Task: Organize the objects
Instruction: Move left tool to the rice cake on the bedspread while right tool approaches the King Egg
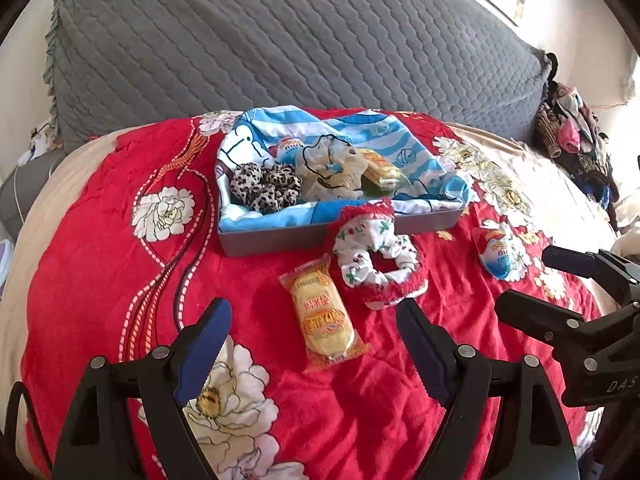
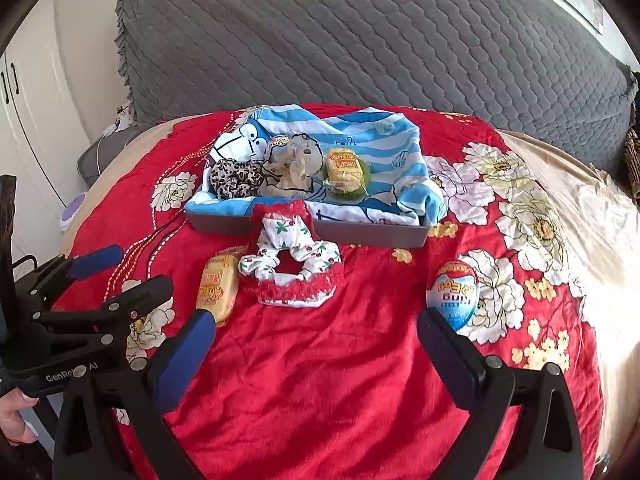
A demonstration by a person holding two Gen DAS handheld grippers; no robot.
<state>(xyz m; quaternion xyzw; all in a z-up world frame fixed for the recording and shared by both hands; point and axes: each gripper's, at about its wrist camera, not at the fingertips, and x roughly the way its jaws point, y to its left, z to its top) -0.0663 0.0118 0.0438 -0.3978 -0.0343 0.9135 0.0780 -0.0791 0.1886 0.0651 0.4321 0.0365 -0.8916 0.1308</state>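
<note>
Red floral quilted bedspread, grey quilted headboard behind (fabric-lined grey tray centred). Left gripper, right gripper: jaws wide, empty.

You see a gray tray holding two scrunchies, cake and egg; before it lie a cherry-print scrunchie, wrapped cake and foil egg.

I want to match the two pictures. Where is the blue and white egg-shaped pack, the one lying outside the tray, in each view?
Left wrist view: the egg pack lies far right on the red blanket, right of the red-edged scrunchie.
Right wrist view: the egg pack lies right of centre, just above the right gripper's right finger.
Shared landmark: the grey tray with the blue striped cloth inside.
</note>
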